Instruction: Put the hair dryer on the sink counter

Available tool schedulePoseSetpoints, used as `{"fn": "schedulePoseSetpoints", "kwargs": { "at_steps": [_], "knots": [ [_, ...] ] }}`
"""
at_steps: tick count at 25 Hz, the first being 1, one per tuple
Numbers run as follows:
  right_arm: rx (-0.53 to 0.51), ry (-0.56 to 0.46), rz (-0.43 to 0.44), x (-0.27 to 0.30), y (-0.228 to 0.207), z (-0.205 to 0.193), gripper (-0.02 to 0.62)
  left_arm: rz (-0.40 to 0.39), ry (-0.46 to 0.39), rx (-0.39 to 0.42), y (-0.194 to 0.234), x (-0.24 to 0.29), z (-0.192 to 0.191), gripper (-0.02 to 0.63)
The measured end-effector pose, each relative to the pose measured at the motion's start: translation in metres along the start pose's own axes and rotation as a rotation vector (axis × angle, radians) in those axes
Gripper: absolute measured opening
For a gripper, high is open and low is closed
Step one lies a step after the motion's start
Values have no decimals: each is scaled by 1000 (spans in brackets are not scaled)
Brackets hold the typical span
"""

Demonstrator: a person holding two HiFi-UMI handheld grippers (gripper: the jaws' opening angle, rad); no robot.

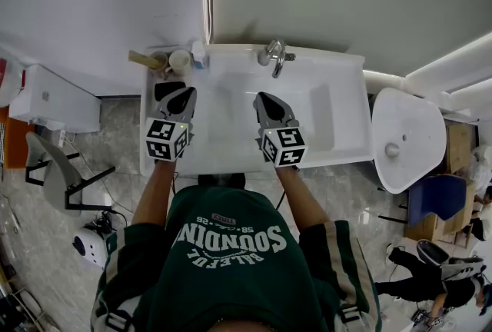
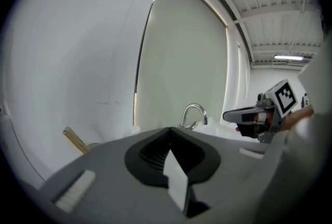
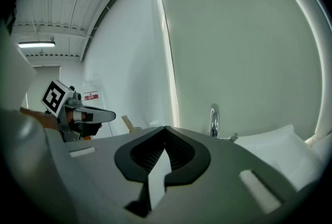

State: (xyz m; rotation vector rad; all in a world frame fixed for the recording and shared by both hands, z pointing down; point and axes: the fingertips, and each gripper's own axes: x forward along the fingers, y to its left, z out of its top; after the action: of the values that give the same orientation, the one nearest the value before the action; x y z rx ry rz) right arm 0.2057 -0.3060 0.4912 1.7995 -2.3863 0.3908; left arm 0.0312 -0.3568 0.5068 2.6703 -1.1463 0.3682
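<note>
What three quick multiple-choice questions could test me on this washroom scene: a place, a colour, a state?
1. Where is the faucet? A at the back of the sink counter B on the floor C on the chair
2. What colour is the sink counter? A black B white C red
3. How do the left tool and right tool stand? A wide open B gripping a cup C shut, empty
Answers: A, it rises at the counter's rear edge; B, plainly white; C, each tool's jaws meet with nothing between.

Dark green shirt (image 1: 231, 280), white lettering (image 1: 231, 234)
</note>
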Motion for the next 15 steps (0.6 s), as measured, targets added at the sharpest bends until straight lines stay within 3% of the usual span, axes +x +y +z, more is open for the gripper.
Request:
{"fn": "schedulePoseSetpoints", "kwargs": {
  "at_steps": [15],
  "knots": [
    [1,5,8,-3,6,-3,3,-9,8,-10,-4,-2,-6,51]
  ]
}}
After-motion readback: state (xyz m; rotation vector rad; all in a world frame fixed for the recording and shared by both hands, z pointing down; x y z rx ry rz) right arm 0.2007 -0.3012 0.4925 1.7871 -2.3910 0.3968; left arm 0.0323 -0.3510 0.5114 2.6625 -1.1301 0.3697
